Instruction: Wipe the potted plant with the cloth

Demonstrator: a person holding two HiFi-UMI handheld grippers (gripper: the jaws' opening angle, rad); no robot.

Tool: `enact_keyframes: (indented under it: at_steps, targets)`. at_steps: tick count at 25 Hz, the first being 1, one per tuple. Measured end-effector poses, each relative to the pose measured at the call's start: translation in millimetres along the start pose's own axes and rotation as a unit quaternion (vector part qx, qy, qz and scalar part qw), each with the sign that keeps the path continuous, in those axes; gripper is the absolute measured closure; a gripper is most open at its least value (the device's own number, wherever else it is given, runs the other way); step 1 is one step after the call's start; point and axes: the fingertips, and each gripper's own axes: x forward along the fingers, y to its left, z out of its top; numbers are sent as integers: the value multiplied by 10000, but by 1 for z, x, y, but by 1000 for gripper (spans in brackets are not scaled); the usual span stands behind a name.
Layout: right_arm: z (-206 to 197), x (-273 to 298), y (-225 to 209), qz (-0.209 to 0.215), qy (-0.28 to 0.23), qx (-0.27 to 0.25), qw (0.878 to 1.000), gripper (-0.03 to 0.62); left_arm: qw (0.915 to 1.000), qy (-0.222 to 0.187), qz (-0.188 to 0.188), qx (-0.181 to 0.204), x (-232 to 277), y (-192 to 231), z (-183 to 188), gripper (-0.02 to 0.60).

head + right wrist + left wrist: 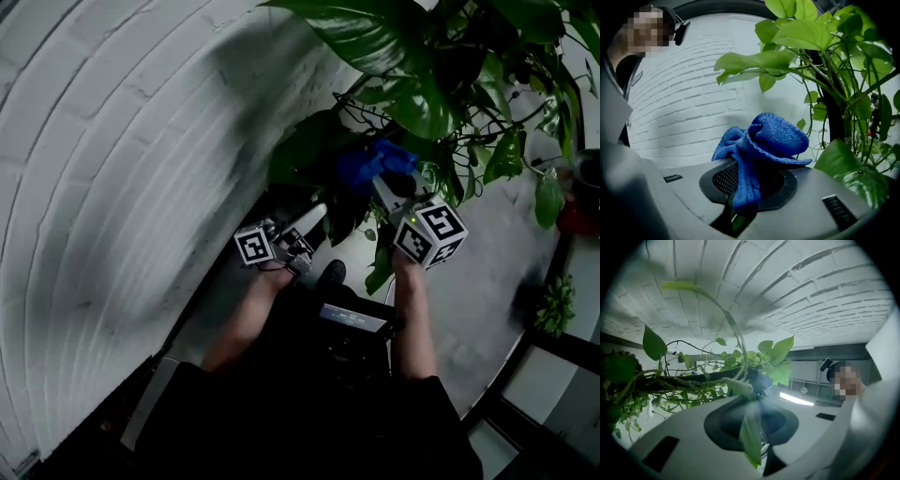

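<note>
The potted plant (pixel 412 94) fills the far right, its vines trailing toward the person beside a white brick wall (pixel 112 187) on the left.
One leaf (pixel 751 439) of it sits pinched in the left gripper (pixel 309 223), long axis running down through the nearly closed jaws. The right gripper (pixel 386 187) is clamped on the bunched blue cloth (pixel 375 161), which hangs just right of and slightly beyond the left gripper, already among the foliage. The right hand is the one to act: the cloth likely has to come left and nearer, then stroke along the held leaf's length.
</note>
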Motion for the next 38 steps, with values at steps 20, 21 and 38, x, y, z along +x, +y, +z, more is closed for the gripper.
enact_keyframes:
  at_steps: [20, 21, 38]
  targets:
    - [-108, -28, 4, 378, 831, 560, 9942, 485, 9983, -387, -175, -406, 5, -5, 1, 537]
    - [-116, -31, 6, 414, 890, 578, 9935, 486, 9984, -379, -149, -382, 5, -5, 1, 537]
    - [5, -127, 27, 648, -180, 186, 9976, 487, 9983, -573, -38, 94, -3, -19, 5, 409]
